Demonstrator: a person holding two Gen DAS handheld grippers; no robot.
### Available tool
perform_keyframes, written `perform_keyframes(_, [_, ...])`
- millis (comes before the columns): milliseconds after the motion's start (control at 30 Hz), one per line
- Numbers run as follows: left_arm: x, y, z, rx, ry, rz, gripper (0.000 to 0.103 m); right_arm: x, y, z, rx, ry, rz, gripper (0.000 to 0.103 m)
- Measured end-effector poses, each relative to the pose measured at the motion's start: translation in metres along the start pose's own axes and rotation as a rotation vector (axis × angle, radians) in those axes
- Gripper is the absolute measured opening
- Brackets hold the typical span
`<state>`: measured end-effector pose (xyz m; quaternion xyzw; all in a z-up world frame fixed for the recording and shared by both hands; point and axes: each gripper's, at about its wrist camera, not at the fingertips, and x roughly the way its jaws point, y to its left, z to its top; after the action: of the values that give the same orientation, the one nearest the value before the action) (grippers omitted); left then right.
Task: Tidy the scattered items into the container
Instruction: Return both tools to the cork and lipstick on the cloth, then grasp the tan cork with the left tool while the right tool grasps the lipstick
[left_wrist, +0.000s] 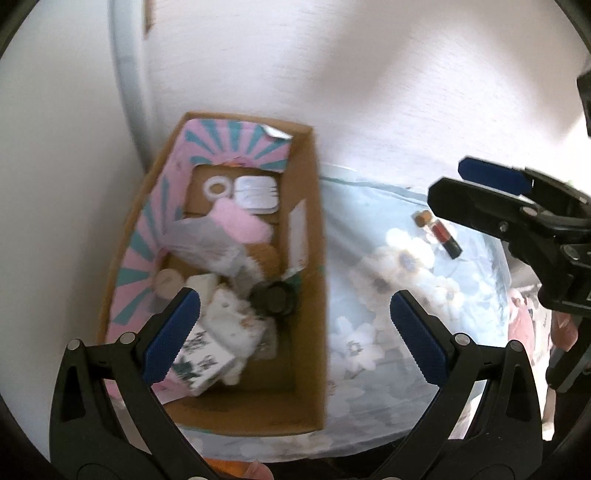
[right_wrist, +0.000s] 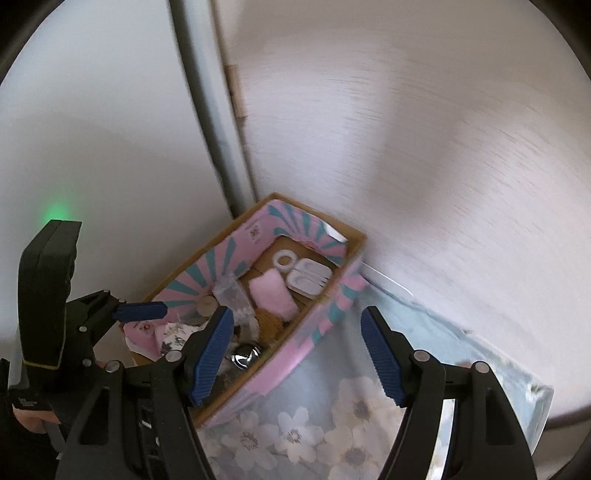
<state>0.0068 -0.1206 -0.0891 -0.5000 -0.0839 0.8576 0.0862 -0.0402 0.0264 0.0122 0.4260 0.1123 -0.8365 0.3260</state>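
Cardboard box (left_wrist: 314, 258), lower centre of the left view, already holds most items. Left gripper (left_wrist: 295, 332) hovers over it, jaws wide and empty. Farther right, a small red-and-black tube (left_wrist: 445, 236) lies on the floral cloth (left_wrist: 369, 350). Right gripper (right_wrist: 297, 350) (also spread, empty) should probably collect it next.

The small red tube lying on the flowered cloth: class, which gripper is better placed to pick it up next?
Probably the right. In the left wrist view the right gripper hangs open beside the red tube, while the left gripper straddles the box wall.
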Motion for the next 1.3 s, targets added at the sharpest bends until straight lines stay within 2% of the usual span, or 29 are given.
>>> perform_keyframes(233, [0.006,-0.039,0.009,0.027,-0.020,-0.033,0.102,-0.031,-0.064,-0.035,0.154,-0.022,-0.089,0.067])
perform_keyframes(367, [0.016,-0.065,0.019,0.031,-0.021,-0.045,0.102,-0.046,-0.101,-0.068,0.182,-0.020,-0.181,0.067])
perform_keyframes(600, [0.060,-0.124,0.036,0.003,0.022,-0.119,0.102,-0.052,-0.162,-0.122,0.198,0.022,-0.242,0.067])
perform_keyframes(867, [0.157,-0.189,0.050,-0.101,0.093,-0.098,0.101,-0.015,-0.215,-0.166,0.138,0.056,-0.226,0.067])
perform_keyframes(1000, [0.202,-0.208,0.057,-0.143,0.119,-0.060,0.093,0.005,-0.236,-0.176,0.096,0.043,-0.205,0.067])
perform_keyframes(1200, [0.240,-0.219,0.061,-0.216,0.129,-0.030,0.086,0.031,-0.240,-0.177,0.040,0.036,-0.177,0.067])
perform_keyframes(1300, [0.247,-0.221,0.061,-0.228,0.130,-0.006,0.078,0.038,-0.240,-0.178,0.013,0.037,-0.166,0.067])
